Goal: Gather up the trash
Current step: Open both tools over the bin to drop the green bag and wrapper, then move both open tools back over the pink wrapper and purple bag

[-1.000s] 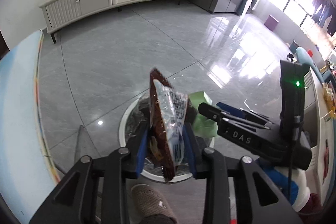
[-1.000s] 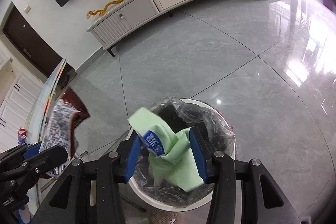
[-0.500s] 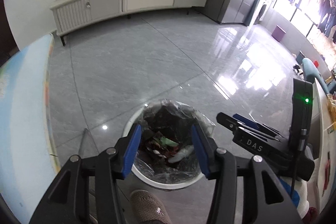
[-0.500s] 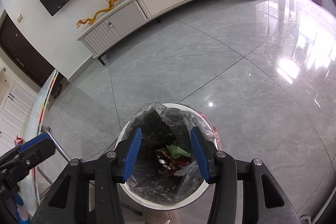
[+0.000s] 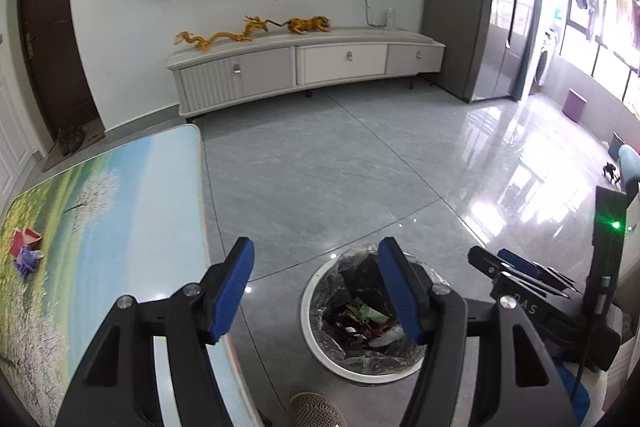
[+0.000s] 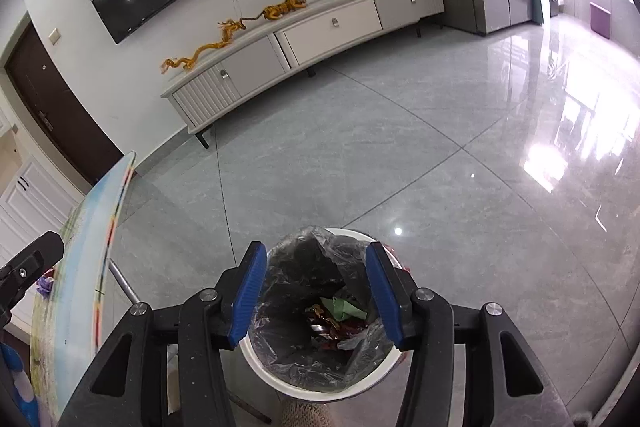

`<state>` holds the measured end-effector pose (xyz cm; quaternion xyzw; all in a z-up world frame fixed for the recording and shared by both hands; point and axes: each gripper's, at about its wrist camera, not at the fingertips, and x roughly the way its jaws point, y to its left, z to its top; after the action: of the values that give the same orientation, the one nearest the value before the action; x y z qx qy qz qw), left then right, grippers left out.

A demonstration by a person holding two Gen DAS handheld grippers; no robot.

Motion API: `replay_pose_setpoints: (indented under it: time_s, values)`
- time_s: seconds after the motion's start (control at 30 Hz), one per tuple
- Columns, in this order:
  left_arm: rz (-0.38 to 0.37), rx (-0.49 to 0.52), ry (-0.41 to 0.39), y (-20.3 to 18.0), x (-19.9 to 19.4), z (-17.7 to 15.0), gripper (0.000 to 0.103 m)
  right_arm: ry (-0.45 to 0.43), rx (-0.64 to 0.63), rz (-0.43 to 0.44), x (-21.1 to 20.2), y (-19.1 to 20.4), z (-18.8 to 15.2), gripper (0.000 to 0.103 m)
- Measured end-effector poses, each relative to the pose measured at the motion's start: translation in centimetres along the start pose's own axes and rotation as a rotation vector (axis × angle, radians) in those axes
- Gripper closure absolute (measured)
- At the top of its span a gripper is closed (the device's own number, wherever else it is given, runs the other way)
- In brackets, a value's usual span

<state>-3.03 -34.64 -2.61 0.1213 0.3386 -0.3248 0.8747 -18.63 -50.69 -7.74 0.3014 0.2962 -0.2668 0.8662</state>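
Wrappers (image 6: 340,319) fill the lined bin (image 6: 320,379); both grippers' jaws are parted, still widening, and hold nothing.

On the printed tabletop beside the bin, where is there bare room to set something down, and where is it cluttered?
The table is bare along its right edge beside the trash bin and up to its far corner toward the TV cabinet. The only clutter is the red and purple scraps near its left edge. The bin is part-filled with wrappers.
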Motion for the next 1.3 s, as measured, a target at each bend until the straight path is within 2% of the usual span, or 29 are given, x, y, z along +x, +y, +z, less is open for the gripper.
replay_pose_setpoints:
  time_s: [0.33,0.6,0.97,1.3]
  values:
    - [0.108,-0.064,-0.081,4.0,-5.1,-0.6,0.04,-0.061,-0.07,0.029,-3.3,3.8,0.0,0.052]
    - [0.183,-0.161,-0.142,8.4,-9.8,-1.9,0.04,-0.089,-0.141,0.059,-5.6,7.7,-0.7,0.051]
    - [0.215,-0.26,-0.233,13.4,-15.7,-4.3,0.04,-0.125,-0.273,0.092,-9.2,14.1,-1.9,0.051]
    - [0.234,-0.344,-0.267,18.2,-18.8,-7.4,0.04,-0.123,-0.386,0.131,-10.5,20.0,-4.2,0.051]
